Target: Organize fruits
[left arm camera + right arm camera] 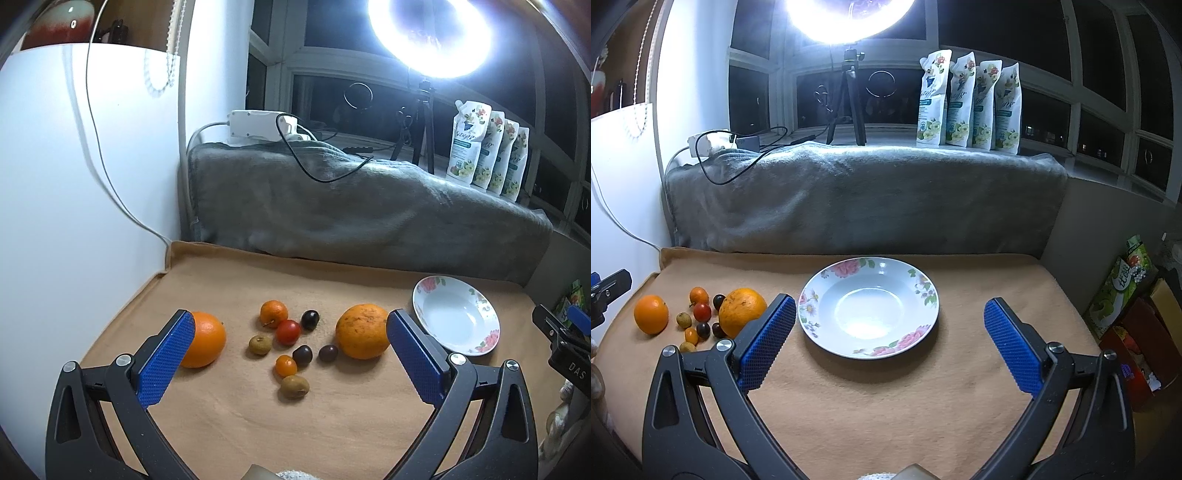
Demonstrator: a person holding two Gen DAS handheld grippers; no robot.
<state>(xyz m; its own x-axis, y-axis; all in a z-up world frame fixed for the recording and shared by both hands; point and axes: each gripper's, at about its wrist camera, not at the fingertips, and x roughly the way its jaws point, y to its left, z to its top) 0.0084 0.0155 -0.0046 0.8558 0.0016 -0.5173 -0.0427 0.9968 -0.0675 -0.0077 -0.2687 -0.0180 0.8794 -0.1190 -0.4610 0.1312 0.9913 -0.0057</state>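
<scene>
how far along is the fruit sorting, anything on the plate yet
Nothing looks done: the floral plate holds no fruit. Nothing is in hand either; the left gripper and right gripper are both open. Left to do: both oranges and the small fruits are on the tan cloth.

Left gripper spread wide, fruits between, plate right

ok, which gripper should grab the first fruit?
Left, probably. The left gripper is open and faces the fruit cluster, small orange tomato between its fingers. The right gripper is open over the empty floral plate.
</scene>
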